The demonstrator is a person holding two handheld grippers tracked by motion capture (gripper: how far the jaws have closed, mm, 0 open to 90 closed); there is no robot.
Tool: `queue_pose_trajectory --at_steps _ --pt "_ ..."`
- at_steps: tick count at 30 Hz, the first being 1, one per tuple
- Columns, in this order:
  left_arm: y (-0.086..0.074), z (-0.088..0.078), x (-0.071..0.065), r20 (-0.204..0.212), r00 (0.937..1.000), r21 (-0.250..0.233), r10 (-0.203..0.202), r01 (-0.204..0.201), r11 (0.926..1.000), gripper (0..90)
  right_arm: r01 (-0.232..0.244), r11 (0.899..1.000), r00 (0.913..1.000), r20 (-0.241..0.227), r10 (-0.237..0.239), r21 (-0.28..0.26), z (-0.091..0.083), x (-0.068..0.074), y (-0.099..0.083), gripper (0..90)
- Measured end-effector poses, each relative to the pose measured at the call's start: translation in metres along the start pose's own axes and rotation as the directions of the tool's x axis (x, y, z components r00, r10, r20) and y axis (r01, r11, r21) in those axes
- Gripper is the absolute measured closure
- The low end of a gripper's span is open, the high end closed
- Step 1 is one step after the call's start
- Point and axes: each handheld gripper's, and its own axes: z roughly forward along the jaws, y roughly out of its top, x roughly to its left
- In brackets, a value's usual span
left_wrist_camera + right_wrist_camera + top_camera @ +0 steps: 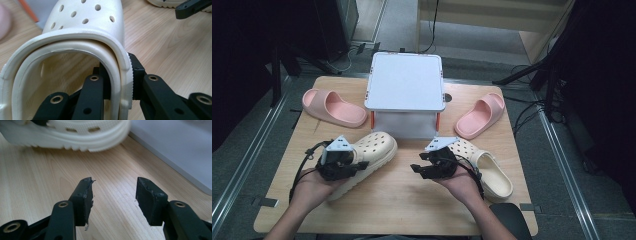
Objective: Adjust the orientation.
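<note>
Cream clog (82, 30), unmarked, clamped in left gripper (120, 82).

Lab or studio: wooden table (402, 200), dark tripod stands (532, 75), floor cables (347, 57), grey carpet

Two cream perforated clogs: one (367, 152) at the left-centre of the table, one (484, 167) at the right. Two pink slide sandals: one (333, 106) at the far left, one (480, 115) at the far right. One white two-tier shoe rack (404, 82) at the table's far middle. One wooden table (402, 200). Two hand-held grippers, each with two black jaws: the left gripper (347, 162) and the right gripper (422, 165).
</note>
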Motion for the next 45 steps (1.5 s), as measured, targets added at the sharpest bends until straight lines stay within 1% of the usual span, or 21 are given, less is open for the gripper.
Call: queue_pose_trajectory --at_steps 5,7,10,11,15,16,19,22,23,25,28,31,32,33,34,36,38,39,41,43,45 --pt "0.013 0.024 -0.013 0.029 0.9995 0.026 0.009 -0.01 0.9996 77.5 -0.008 1.0 0.9999 0.008 0.008 -0.013 -0.004 0.0 -0.004 48.0" --pt "0.017 0.034 -0.019 0.035 0.999 0.05 0.028 -0.03 0.9983 77.5 -0.016 1.0 0.9998 0.013 0.016 -0.016 -0.007 0.0 -0.006 48.1" --pt "0.02 0.044 -0.026 0.038 0.9981 0.068 0.048 -0.051 0.9964 77.4 -0.023 0.999 0.9996 0.018 0.023 -0.022 -0.009 0.001 -0.009 48.2" --pt "0.021 0.048 -0.029 0.05 0.9967 0.077 0.063 -0.067 0.9948 77.3 -0.026 0.999 0.9994 0.02 0.027 -0.023 -0.01 0.001 -0.01 48.2" --pt "0.02 0.056 -0.035 0.068 0.9918 0.105 0.109 -0.115 0.9877 77.1 -0.036 0.999 0.999 0.028 0.036 -0.026 -0.012 0.003 -0.014 48.4" --pt "0.02 0.057 -0.035 0.08 0.9907 0.111 0.111 -0.119 0.9866 76.9 -0.037 0.999 0.9987 0.033 0.038 -0.028 -0.013 0.003 -0.015 48.5" --pt "0.02 0.058 -0.036 0.084 0.9889 0.116 0.123 -0.132 0.9845 76.5 -0.045 0.999 0.9981 0.04 0.046 -0.031 -0.014 0.004 -0.017 48.6" --pt "0.02 0.055 -0.034 0.122 0.9839 0.108 0.131 -0.144 0.9837 72.6 -0.059 0.997 0.9972 0.044 0.061 -0.047 -0.014 0.004 -0.017 48.7" --pt "0.02 0.052 -0.033 0.142 0.9808 0.105 0.134 -0.149 0.9832 70.6 -0.061 0.997 0.997 0.045 0.063 -0.047 -0.014 0.004 -0.018 48.7" --pt "0.021 0.046 -0.031 0.153 0.9784 0.09 0.139 -0.154 0.984 65.7 -0.068 0.996 0.9963 0.049 0.07 -0.052 -0.014 0.004 -0.018 48.7" --pt "0.023 0.036 -0.027 0.161 0.9773 0.085 0.138 -0.153 0.9846 62.9 -0.081 0.995 0.9952 0.05 0.085 -0.063 -0.014 0.004 -0.018 49.0" --pt "0.026 0.024 -0.02 0.173 0.9773 0.076 0.122 -0.136 0.9877 62.0 -0.094 0.993 0.9941 0.047 0.098 -0.071 -0.013 0.005 -0.017 49.9" --pt "0.028 0.019 -0.017 0.172 0.9786 0.077 0.112 -0.127 0.9889 61.9 -0.092 0.993 0.9943 0.048 0.095 -0.074 -0.013 0.006 -0.017 50.4" --pt "0.029 0.016 -0.015 0.169 0.9786 0.081 0.118 -0.133 0.9877 62.5 -0.093 0.993 0.994 0.051 0.097 -0.073 -0.012 0.006 -0.016 51.0" --pt "0.029 0.012 -0.013 0.163 0.979 0.073 0.123 -0.136 0.988 62.5 -0.094 0.993 0.9937 0.054 0.098 -0.072 -0.012 0.007 -0.016 51.6" --pt "0.03 0.004 -0.007 0.172 0.9778 0.06 0.12 -0.132 0.9894 64.8 -0.094 0.993 0.9936 0.057 0.097 -0.065 -0.01 0.008 -0.015 52.9" --pt "0.03 -0.004 -0.001 0.162 0.9788 0.039 0.126 -0.134 0.9902 66.5 -0.089 0.994 0.9941 0.057 0.092 -0.06 -0.009 0.01 -0.014 54.4" --pt "0.031 -0.008 0.003 0.169 0.9782 0.033 0.12 -0.128 0.9913 68.4 -0.092 0.994 0.9937 0.059 0.095 -0.057 -0.008 0.011 -0.013 55.4" --pt "0.03 -0.011 0.01 0.161 0.9812 0.032 0.107 -0.113 0.9931 72.2 -0.092 0.994 0.994 0.055 0.095 -0.055 -0.006 0.011 -0.012 59.4" --pt "0.029 -0.012 0.018 0.144 0.984 0.044 0.105 -0.112 0.9927 75.6 -0.092 0.994 0.9942 0.052 0.095 -0.051 -0.004 0.013 -0.01 61.9" --pt "0.028 -0.012 0.025 0.141 0.9851 0.047 0.098 -0.105 0.9933 78.4 -0.092 0.995 0.9943 0.05 0.094 -0.047 -0.001 0.015 -0.009 65.7"
